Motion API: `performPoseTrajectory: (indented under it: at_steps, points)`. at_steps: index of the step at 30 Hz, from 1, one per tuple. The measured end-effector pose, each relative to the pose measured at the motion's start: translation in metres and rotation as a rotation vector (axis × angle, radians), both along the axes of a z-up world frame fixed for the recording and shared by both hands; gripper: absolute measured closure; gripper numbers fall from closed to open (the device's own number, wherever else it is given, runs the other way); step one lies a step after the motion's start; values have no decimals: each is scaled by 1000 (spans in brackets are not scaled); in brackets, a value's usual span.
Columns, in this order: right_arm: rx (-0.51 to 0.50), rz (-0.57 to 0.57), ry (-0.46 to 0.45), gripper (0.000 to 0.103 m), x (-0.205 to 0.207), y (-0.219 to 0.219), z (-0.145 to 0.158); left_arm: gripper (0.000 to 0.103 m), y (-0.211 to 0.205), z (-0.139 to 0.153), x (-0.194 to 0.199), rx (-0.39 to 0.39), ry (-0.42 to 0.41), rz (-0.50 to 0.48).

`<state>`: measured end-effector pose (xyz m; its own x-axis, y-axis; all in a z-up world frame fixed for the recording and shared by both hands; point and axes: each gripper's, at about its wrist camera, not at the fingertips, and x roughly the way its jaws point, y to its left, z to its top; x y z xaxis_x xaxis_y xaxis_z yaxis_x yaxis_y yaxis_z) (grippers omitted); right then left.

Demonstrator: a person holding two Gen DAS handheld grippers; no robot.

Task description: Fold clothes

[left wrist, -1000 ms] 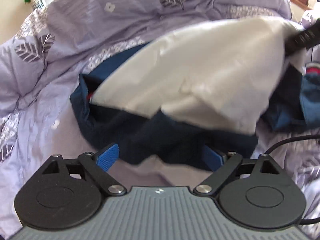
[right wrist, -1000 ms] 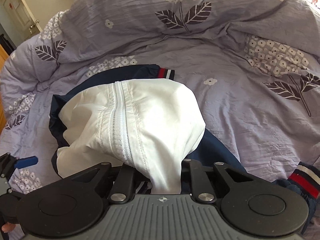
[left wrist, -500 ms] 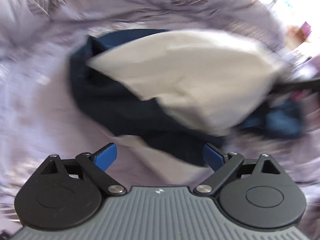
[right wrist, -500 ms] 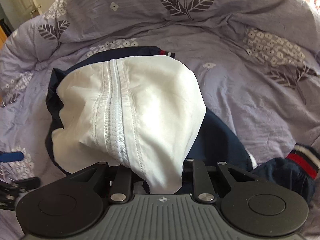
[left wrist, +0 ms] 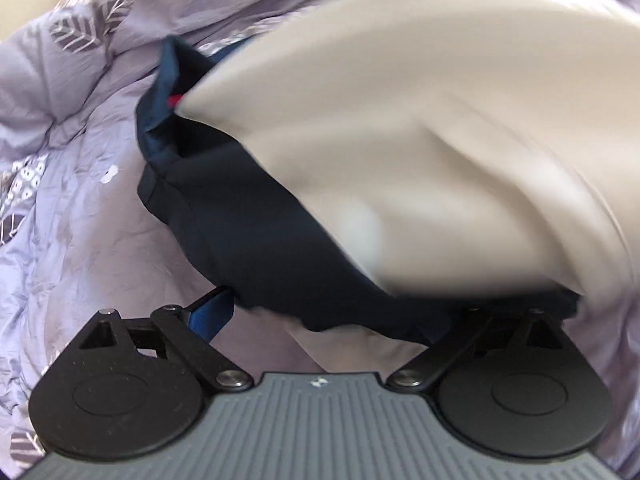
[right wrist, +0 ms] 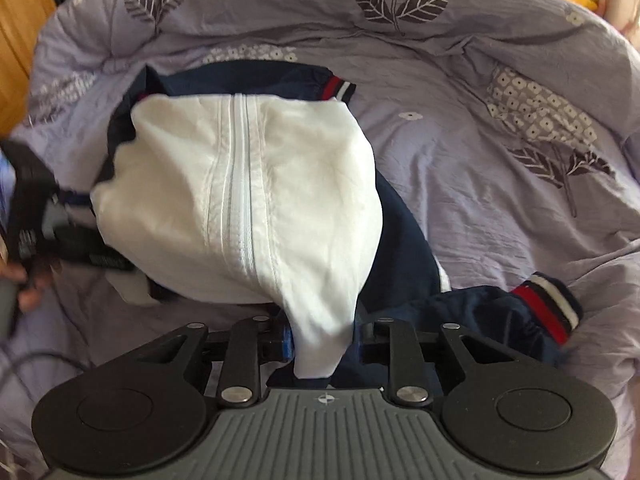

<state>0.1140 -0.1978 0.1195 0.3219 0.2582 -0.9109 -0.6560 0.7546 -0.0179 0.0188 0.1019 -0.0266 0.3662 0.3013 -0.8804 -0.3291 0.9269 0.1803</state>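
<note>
A navy jacket [right wrist: 404,240] with a white lining [right wrist: 248,200] and a white zipper lies bunched on the bed. Its red-white striped cuffs [right wrist: 548,304] show at the right and at the back. My right gripper [right wrist: 324,340] is shut on a fold of the white lining and navy cloth. In the left wrist view the same jacket [left wrist: 248,224] fills the middle, its white lining [left wrist: 420,140] blurred. My left gripper [left wrist: 332,312] is open, its blue left pad [left wrist: 212,312] at the jacket's near navy edge; the right pad is hidden under cloth.
A lilac duvet [right wrist: 480,140] with leaf and flower prints covers the bed all around. A wooden cabinet [right wrist: 20,32] stands at the far left. The left gripper and the hand holding it [right wrist: 36,220] show at the left edge of the right wrist view.
My left gripper has moved in close to the jacket's near edge, still open. My right gripper keeps its hold and has drawn the white lining up and toward me.
</note>
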Motion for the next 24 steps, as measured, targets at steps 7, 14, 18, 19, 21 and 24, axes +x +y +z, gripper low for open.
performPoseTrajectory:
  at_steps: [7,14,18,19,21,24]
  points:
    - [62,-84,59,36,9,-26,-45,5,25,13,19,129,-20,21]
    - [86,-157,-4,19,15,-38,-81,1,21,-7,19,210,21,-25]
    - [106,-232,-13,16,23,-40,-99,1,27,1,16,138,32,7]
    - [124,-232,3,21,23,-41,-98,2,28,6,11,120,23,13]
    - [178,-150,11,22,13,-38,-88,2,30,15,-4,82,-1,22]
    - [202,11,-26,22,-9,-25,-71,2,29,16,-30,41,7,16]
